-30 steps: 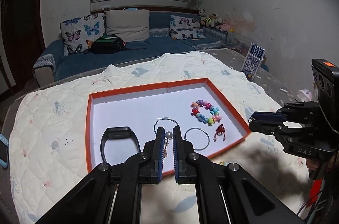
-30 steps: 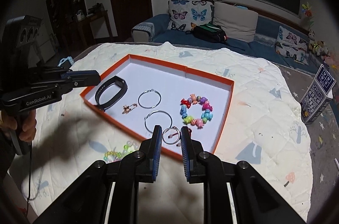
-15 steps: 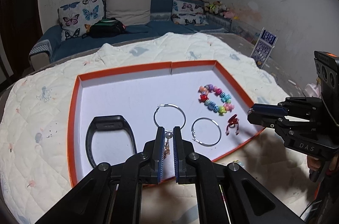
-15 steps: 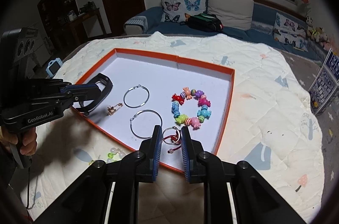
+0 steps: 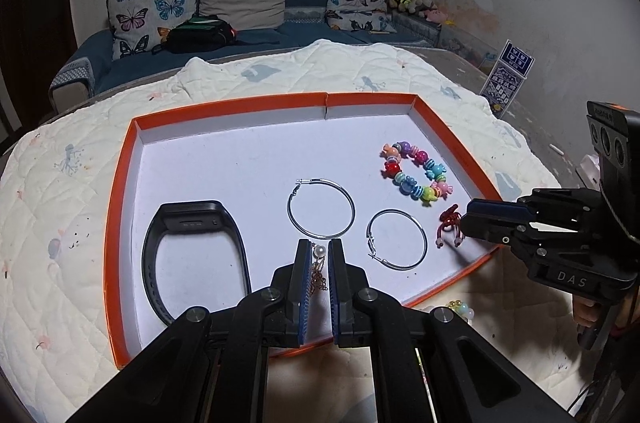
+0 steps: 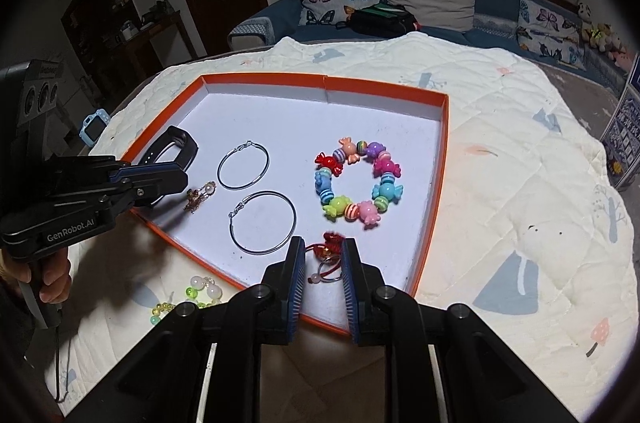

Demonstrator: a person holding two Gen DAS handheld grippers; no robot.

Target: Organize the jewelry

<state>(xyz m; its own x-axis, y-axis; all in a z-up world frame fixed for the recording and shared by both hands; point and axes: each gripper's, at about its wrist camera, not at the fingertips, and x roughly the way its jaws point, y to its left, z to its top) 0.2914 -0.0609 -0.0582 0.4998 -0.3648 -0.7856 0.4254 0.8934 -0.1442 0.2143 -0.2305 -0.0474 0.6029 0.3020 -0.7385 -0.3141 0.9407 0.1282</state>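
left jaws: the left gripper [image 5: 319, 249] is nearly closed, pinching a gold pearl earring [image 5: 319, 265] that hangs between the pads over the near part of the tray
right jaws: the right gripper [image 6: 322, 250] has just been opening a little; a red charm with a ring [image 6: 327, 255] sits between the pads, and I cannot tell whether they press on it
key relation: both pieces lie straight ahead of their own jaws and low over the white floor of the orange tray [image 5: 120, 183], so the next move looks like a short drop and release
earring axis: its chain runs along the fingers, back toward the hand
neighbours: two hoop earrings [image 5: 321, 207], then the black band [image 5: 192, 247] to the left and the bead bracelet [image 6: 358, 185] farther in
hidden: the chain's lower end is lost between the pads; loose beads [image 6: 202, 289] outside the tray rim are partly cut off by the right gripper's arm
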